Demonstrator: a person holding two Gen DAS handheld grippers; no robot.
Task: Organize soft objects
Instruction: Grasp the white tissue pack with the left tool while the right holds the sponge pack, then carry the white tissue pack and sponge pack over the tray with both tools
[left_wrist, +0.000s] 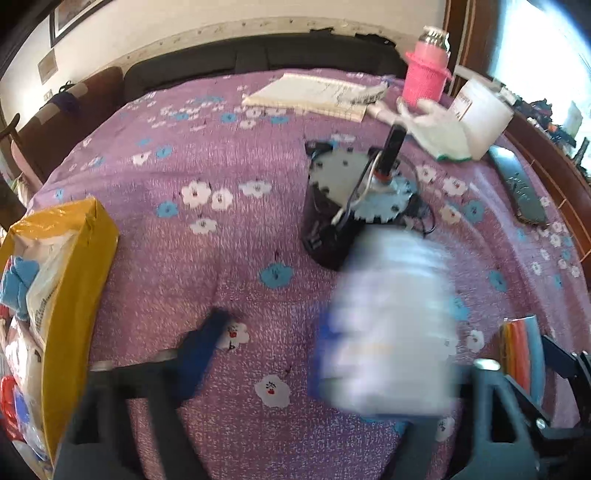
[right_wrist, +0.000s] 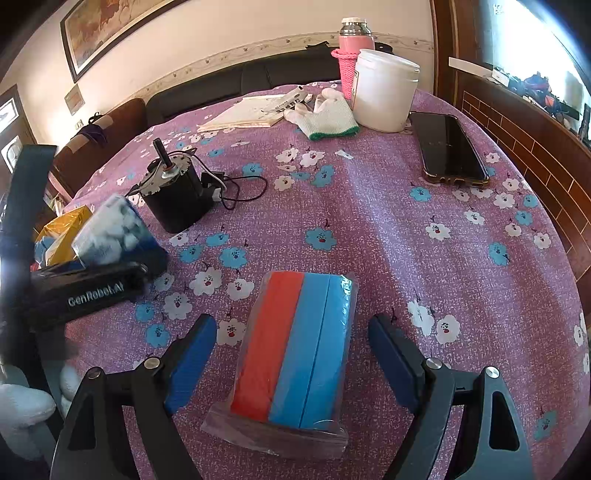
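A clear-wrapped pack of red and blue sponges (right_wrist: 295, 350) lies flat on the purple flowered cloth, between the open fingers of my right gripper (right_wrist: 291, 354), untouched; its end also shows in the left wrist view (left_wrist: 519, 347). My left gripper (left_wrist: 273, 347) is open, and a white-and-blue soft pack (left_wrist: 388, 325), blurred by motion, sits against its right finger, not clamped. In the right wrist view that pack (right_wrist: 110, 229) sits above the left gripper's body. A yellow bag (left_wrist: 55, 295) holding soft items stands at the left table edge.
A black motor (left_wrist: 351, 206) with wires stands mid-table. At the far side are a notebook (left_wrist: 306, 96), a white work glove (right_wrist: 325, 112), a white tub (right_wrist: 384, 90) and a pink-sleeved flask (right_wrist: 351, 44). A phone (right_wrist: 448, 147) lies at the right.
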